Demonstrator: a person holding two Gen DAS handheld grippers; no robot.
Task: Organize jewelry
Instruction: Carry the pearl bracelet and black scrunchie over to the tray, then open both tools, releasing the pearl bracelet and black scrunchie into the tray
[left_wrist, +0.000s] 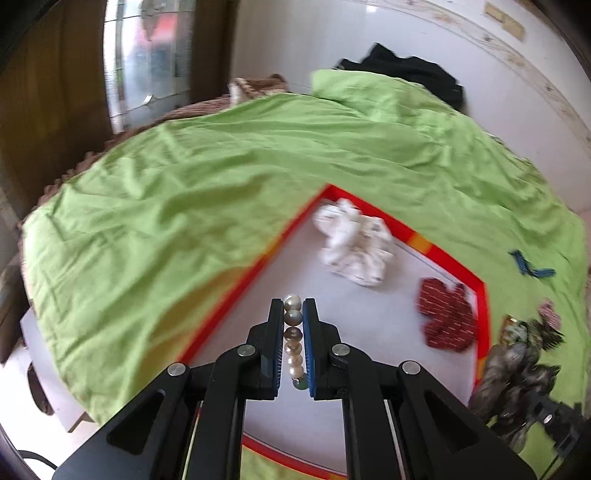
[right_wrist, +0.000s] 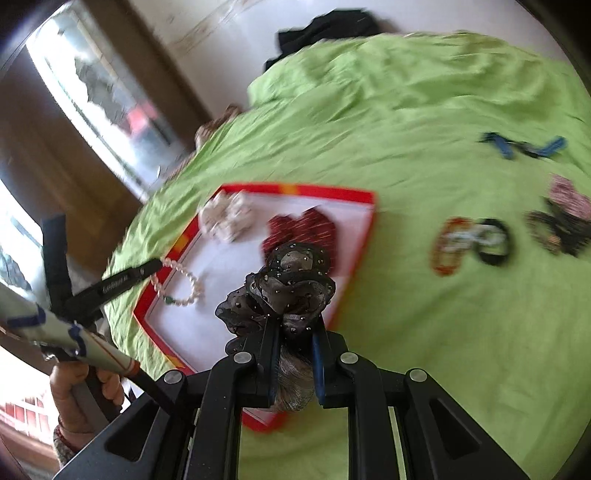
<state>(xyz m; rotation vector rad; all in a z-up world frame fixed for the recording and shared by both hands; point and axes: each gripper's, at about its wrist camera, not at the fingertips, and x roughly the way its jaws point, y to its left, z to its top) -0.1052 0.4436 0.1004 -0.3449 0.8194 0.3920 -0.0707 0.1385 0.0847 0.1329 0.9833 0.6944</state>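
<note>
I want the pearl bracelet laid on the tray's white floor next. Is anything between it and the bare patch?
Nothing visible. The left gripper holds the pearl bracelet over bare white tray; the white scrunchie and red scrunchie lie farther back.

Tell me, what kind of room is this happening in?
Probably a bedroom at home: the work surface looks like a bed under a rumpled green sheet, with a brown blanket at its far edge, dark clothing beyond, and a window in a wooden frame.
</note>
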